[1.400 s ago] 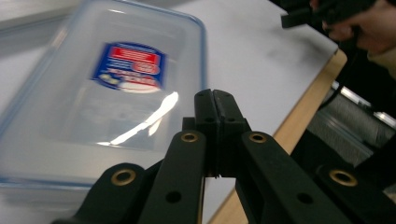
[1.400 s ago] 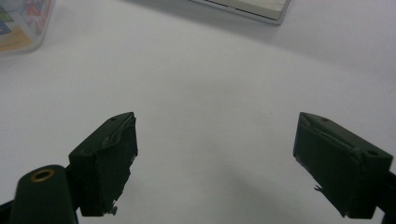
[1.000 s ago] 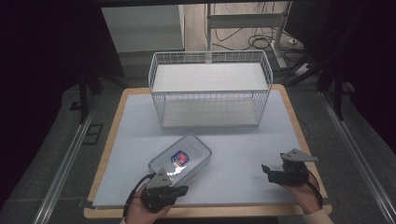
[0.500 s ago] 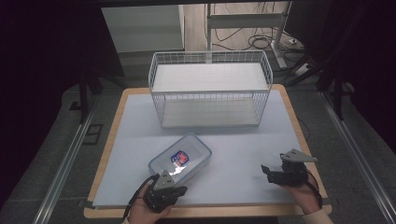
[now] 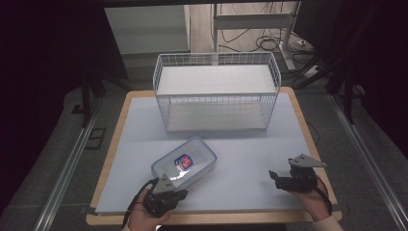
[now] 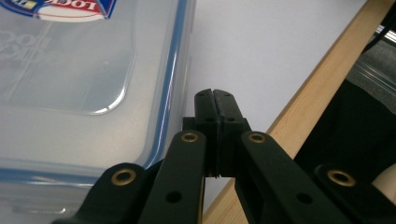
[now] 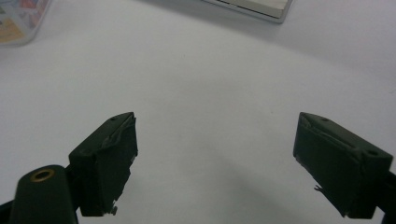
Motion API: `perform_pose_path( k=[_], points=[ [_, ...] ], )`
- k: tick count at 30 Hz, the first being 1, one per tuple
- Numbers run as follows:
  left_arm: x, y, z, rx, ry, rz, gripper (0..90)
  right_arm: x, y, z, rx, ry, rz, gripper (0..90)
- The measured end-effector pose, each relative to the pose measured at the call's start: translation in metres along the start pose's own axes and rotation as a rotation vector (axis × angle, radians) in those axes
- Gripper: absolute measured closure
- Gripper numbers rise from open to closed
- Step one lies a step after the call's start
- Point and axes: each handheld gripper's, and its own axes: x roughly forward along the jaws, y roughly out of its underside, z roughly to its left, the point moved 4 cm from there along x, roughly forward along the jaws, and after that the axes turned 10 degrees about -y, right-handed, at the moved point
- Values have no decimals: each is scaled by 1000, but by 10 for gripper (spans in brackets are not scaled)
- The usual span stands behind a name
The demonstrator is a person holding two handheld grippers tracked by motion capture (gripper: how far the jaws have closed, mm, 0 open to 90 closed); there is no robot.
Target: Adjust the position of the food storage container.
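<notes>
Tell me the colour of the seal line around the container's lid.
Blue, on the clear container; clearest in the left gripper view.

My high view looks forward and down across the table (image 5: 144, 144). My left gripper view sits close behind its jaws, the container (image 6: 84, 93) just left of them. My right gripper view faces bare mat (image 7: 210, 93) between its jaws; both share the container's corner.

Change over the last second: my left gripper (image 5: 179, 193) has slipped a little back toward the table's near edge. Its grey plate, which overlapped the near end of the clear lidded container (image 5: 185, 161) in the high view, now sits just off the container's near corner.
</notes>
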Motion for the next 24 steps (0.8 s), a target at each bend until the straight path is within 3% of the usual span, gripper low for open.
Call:
perform_pose_path(
  k=[15, 24],
  points=[
    [-8, 8, 32, -78, -64, -8, 900, 1, 0, 1, -7, -4, 5, 137],
    [-13, 13, 61, -135, -87, -15, 900, 0, 0, 0, -2, -3, 4, 137]
  ],
)
